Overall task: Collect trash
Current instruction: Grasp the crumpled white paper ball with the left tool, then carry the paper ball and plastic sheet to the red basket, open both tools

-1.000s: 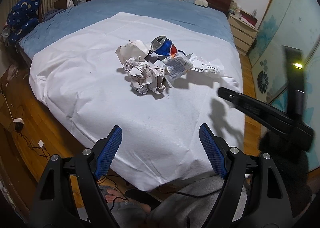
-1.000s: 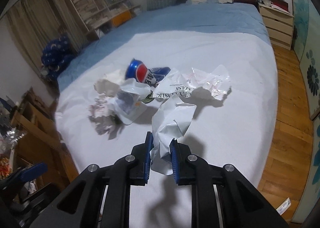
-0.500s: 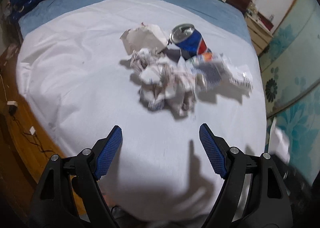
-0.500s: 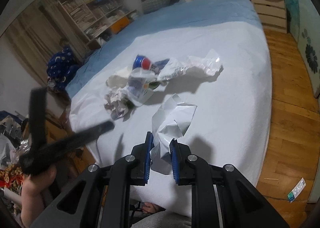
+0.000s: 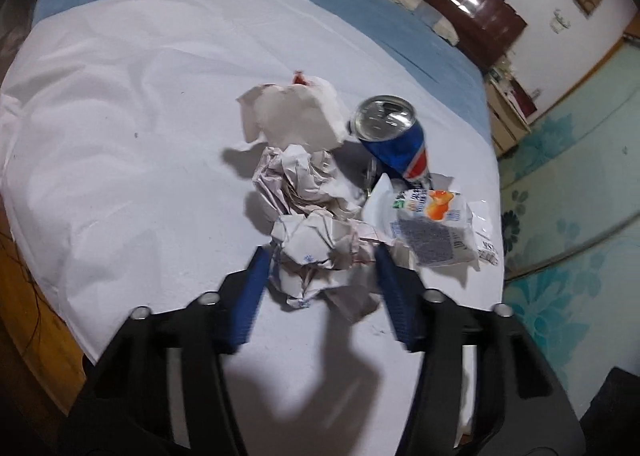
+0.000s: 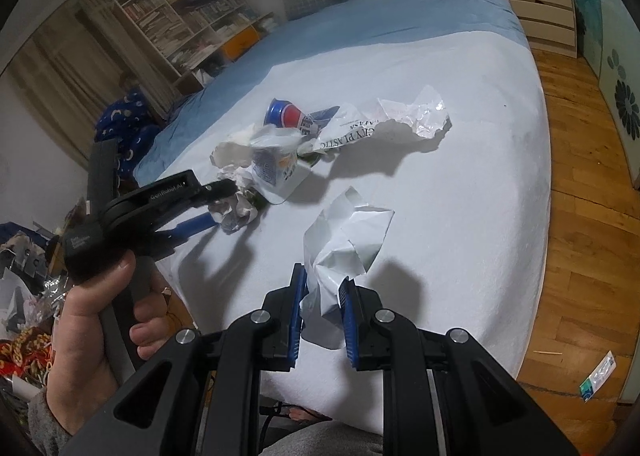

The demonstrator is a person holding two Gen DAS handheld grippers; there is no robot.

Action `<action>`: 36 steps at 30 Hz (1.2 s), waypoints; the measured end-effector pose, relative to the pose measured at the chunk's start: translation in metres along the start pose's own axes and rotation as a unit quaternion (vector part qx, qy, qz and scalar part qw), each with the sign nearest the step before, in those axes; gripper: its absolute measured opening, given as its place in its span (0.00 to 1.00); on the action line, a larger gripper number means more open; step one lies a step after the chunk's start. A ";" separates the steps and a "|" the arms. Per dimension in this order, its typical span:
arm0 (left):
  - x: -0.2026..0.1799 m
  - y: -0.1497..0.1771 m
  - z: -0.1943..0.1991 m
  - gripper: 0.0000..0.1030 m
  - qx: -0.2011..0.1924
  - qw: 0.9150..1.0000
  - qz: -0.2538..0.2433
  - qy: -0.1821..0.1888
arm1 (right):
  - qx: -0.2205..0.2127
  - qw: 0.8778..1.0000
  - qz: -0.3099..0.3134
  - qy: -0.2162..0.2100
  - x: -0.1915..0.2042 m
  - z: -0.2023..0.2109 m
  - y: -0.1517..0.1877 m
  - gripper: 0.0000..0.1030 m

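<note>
My trash sits in a loose heap near the middle of the white sheet (image 5: 120,143) spread over the bed, and the nearest piece, a crumpled paper ball (image 5: 320,256), lies right between the blue pads of my left tongs (image 5: 320,280). Those jaws have just been closing around it; the pads flank the ball on both sides, but with the blur there I cannot tell whether they press on it. Touching that ball on its far side is a second wad of crumpled paper (image 5: 296,179), and beyond it a stiffer white sheet of torn paper (image 5: 292,115) stands half upright. Just right of that, a blue soda can (image 5: 396,135) lies tilted with its silver top facing me, its lower end tucked behind a printed snack wrapper (image 5: 432,232) that rests flat beside the ball. In the right wrist view my right tongs (image 6: 322,292) are narrow and clamped on a crumpled white plastic bag (image 6: 348,236), which sticks up from between the pads above the sheet. Farther off there, a clear plastic bag (image 6: 384,123) with printed lettering trails away from the heap (the text reads mirrored from this side). My left hand (image 6: 88,328) grips its handle at the left edge, a bookshelf (image 6: 188,23) lines the far wall, and a small packet (image 6: 598,376) lies on the wood floor.
</note>
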State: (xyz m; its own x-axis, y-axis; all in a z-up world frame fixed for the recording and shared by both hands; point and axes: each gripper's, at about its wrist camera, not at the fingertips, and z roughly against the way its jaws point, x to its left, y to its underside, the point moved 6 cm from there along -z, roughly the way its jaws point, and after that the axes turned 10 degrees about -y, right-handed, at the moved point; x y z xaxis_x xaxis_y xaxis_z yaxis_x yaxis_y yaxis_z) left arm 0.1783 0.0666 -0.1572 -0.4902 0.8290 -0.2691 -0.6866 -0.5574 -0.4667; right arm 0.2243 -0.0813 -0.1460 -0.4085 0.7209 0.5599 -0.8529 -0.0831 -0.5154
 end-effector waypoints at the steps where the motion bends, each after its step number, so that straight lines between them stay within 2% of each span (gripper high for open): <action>1: -0.003 0.002 0.003 0.42 -0.006 1.000 -0.009 -0.003 | -0.001 1.000 0.000 0.001 0.000 0.000 0.000 0.18; 5: -0.012 0.007 0.018 0.33 -0.017 1.000 -0.021 0.010 | -0.006 1.000 0.005 0.003 0.001 0.005 0.000 0.18; 8: -0.018 0.011 0.034 0.32 -0.033 0.999 -0.036 0.005 | -0.016 1.000 0.005 0.005 0.001 0.011 -0.001 0.18; 13: -0.046 0.032 0.089 0.32 -0.078 0.992 -0.096 -0.012 | -0.031 0.999 0.013 0.013 -0.001 0.037 -0.001 0.18; 16: -0.073 0.047 0.124 0.32 -0.100 0.986 -0.133 -0.012 | -0.046 0.999 0.014 0.021 -0.009 0.072 -0.001 0.18; 20: -0.117 0.073 0.163 0.32 -0.118 0.976 -0.180 0.008 | -0.076 0.996 0.016 0.051 -0.031 0.148 0.002 0.18; 23: -0.164 0.107 0.193 0.32 -0.124 0.964 -0.230 0.041 | -0.093 0.992 0.012 0.086 -0.057 0.209 0.013 0.18; 26: -0.210 0.147 0.214 0.32 -0.114 0.952 -0.274 0.079 | -0.103 0.988 -0.006 0.119 -0.087 0.262 0.032 0.18; 29: -0.251 0.187 0.224 0.32 -0.098 0.937 -0.317 0.110 | -0.110 0.979 -0.038 0.164 -0.131 0.325 0.071 0.18; 33: -0.308 0.266 0.228 0.32 -0.061 0.904 -0.397 0.145 | -0.102 0.968 -0.102 0.204 -0.188 0.381 0.136 0.18; 36: -0.341 0.330 0.220 0.32 -0.011 0.877 -0.448 0.171 | -0.084 0.960 -0.148 0.224 -0.225 0.404 0.192 0.18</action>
State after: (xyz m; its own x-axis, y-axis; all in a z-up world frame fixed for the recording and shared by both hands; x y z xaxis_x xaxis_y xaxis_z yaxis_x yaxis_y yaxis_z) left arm 0.0010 -0.4095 -0.0343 0.4338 0.9008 -0.0206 -0.7015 0.3233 -0.6351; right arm 0.0210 -0.5370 -0.1089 0.0561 0.9228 0.3812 -0.8304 0.2551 -0.4954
